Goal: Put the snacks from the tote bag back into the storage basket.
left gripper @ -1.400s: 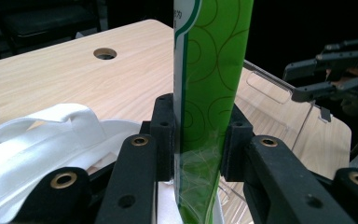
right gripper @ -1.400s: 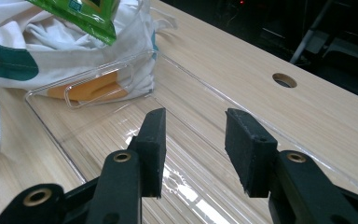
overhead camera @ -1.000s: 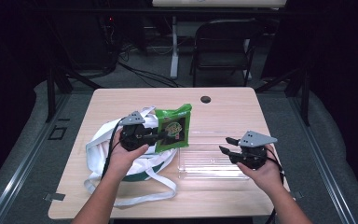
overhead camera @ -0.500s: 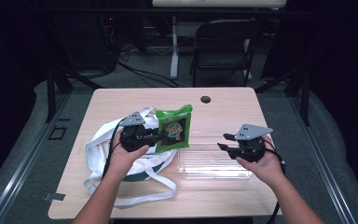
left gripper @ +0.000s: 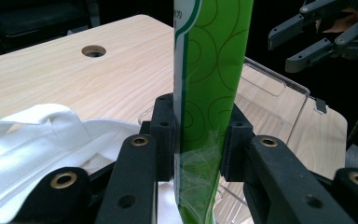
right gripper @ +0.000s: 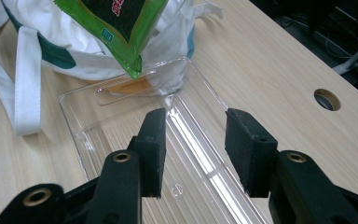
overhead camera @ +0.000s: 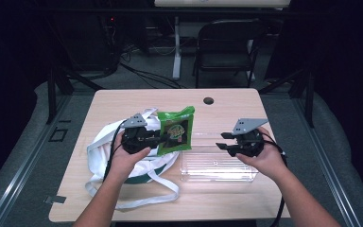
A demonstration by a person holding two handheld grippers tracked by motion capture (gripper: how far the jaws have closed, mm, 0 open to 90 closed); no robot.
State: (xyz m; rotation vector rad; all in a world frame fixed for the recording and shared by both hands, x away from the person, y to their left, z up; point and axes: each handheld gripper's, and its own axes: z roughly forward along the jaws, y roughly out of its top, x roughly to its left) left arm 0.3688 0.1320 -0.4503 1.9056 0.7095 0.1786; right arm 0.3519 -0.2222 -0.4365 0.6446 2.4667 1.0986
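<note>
Nearest the person, two forearms come in over the table (overhead camera: pixel 123 198) edge, each hand carrying a gripper. The left gripper (overhead camera: pixel 163 139) has its jaws clamped on a green packet (overhead camera: pixel 176 130), which it holds upright off the table, above the seam between a white bag (overhead camera: pixel 104 151) and a clear tray (overhead camera: pixel 217 165); in the left gripper view the black pads (left gripper: pixel 163 126) press the packet (left gripper: pixel 209 70) from both sides (the foil bulges a little below the pinch). The right gripper (overhead camera: pixel 223 142) hovers above the tray's right half with its jaws parted and nothing between them; in the right gripper view the tray (right gripper: pixel 121 135) lies directly below those jaws and the packet's lower corner (right gripper: pixel 133 65) hangs over the tray's far end. The bag lies crumpled on the left of the table, one strap (overhead camera: pixel 156 189) trailing toward the near edge, with a dark green band showing along its underside. The tray sits just beside the bag, touching or overlapping its edge, long side parallel to the near table edge. Farther back the tabletop is bare wood with a round cable hole (overhead camera: pixel 208 100) near the far edge. Beyond the table stands a dark folding chair (overhead camera: pixel 224 47) on the floor, among cables and stand legs in the dim room.
</note>
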